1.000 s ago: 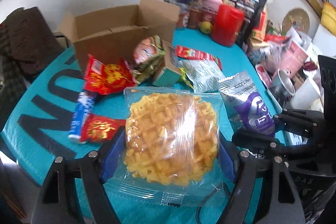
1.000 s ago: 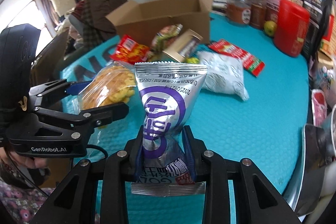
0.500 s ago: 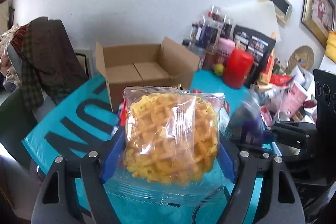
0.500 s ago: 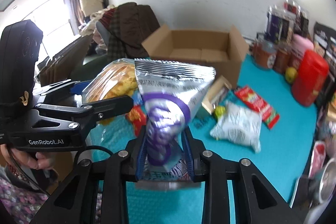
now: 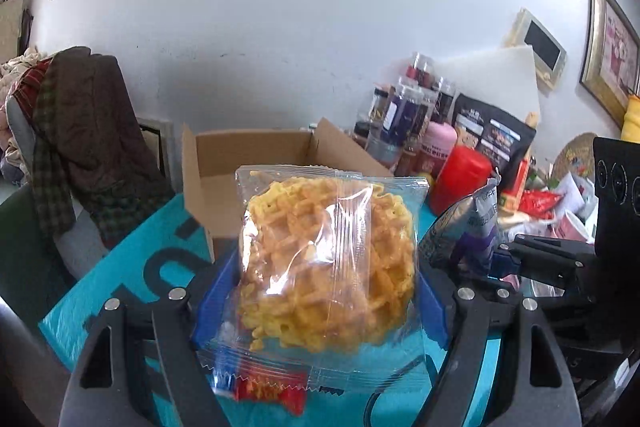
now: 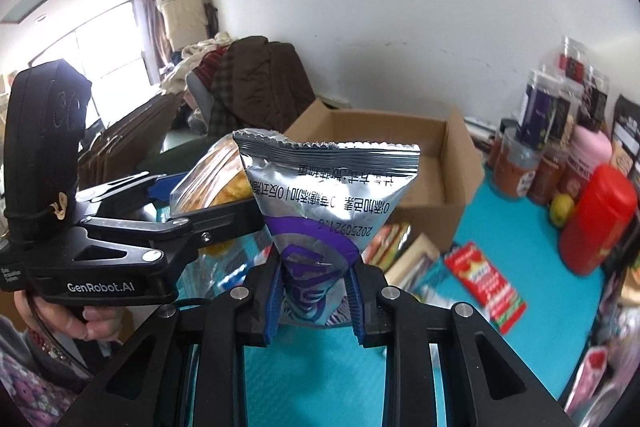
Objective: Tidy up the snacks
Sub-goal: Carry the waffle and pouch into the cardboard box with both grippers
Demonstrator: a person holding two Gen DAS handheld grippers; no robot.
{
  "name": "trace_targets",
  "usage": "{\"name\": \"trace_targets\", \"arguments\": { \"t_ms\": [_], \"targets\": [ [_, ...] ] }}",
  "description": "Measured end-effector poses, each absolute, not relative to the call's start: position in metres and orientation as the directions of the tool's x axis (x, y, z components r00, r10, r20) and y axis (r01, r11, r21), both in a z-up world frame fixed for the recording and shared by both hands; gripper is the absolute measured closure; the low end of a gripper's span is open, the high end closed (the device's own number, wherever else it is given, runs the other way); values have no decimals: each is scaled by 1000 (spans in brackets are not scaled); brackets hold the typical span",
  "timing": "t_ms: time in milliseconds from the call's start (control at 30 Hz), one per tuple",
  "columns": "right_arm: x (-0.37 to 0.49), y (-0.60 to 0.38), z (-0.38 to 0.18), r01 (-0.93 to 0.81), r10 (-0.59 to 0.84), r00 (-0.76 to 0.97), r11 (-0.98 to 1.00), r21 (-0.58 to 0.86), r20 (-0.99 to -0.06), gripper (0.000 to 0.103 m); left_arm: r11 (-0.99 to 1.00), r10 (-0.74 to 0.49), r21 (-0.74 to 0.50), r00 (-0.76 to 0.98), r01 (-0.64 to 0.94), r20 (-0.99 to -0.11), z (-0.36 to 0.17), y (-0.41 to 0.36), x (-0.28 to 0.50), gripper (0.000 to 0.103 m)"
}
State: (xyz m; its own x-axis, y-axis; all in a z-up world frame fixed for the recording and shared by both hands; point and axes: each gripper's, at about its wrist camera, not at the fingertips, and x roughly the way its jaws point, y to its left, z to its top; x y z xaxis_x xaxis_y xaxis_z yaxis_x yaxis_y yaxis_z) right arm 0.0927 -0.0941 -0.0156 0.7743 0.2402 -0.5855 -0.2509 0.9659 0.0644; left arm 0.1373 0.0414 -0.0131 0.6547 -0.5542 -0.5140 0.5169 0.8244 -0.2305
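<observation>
**Two snack packs held above the teal table, box behind**

Left gripper (image 5: 320,291): clamped wide on the clear waffle pack (image 5: 328,267), blue pads pressed against both sides of the wrapper. Pack upright, clear of the teal tablecloth (image 5: 120,283), a red printed strip along its bottom seam. Directly behind it, the open cardboard box (image 5: 240,163), flaps up, interior bare where visible.

Right gripper (image 6: 316,299): pinched nearly together on the lower part of the silver-and-purple snack bag (image 6: 324,195), foil crumpled between the blue pads, crimped top edge up. Same bag seen edge-on in the left wrist view, just right of the waffle pack. Seen from the right wrist, waffle pack just left of and partly behind the bag; cannot tell whether touching.

Person's hand (image 6: 76,319) wrapped around the black handle of the left gripper, floral sleeve below.

On the cloth beneath: a red flat packet (image 6: 484,283), blurred, and more wrapped snacks near the box's front wall, too blurred to name. At the table's far right, a red canister (image 6: 596,219), a pink tub (image 6: 588,151), a small yellow-green fruit (image 6: 562,209) and stacked jars against the wall. Brown jacket (image 5: 88,131) draped over a chair left of the table.
</observation>
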Motion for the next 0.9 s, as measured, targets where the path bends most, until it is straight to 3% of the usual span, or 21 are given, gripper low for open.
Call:
{"name": "trace_targets", "arguments": {
  "t_ms": [533,900],
  "targets": [
    [175,-111,5,-246,214,825,969,9,-522,75,853,-517,-212,716,477,-470,4,39,223,24],
    [242,-120,-23,-222,192,803,975,17,-565,75,881,-466,-197,718,430,-517,-23,27,281,24]
  ]
}}
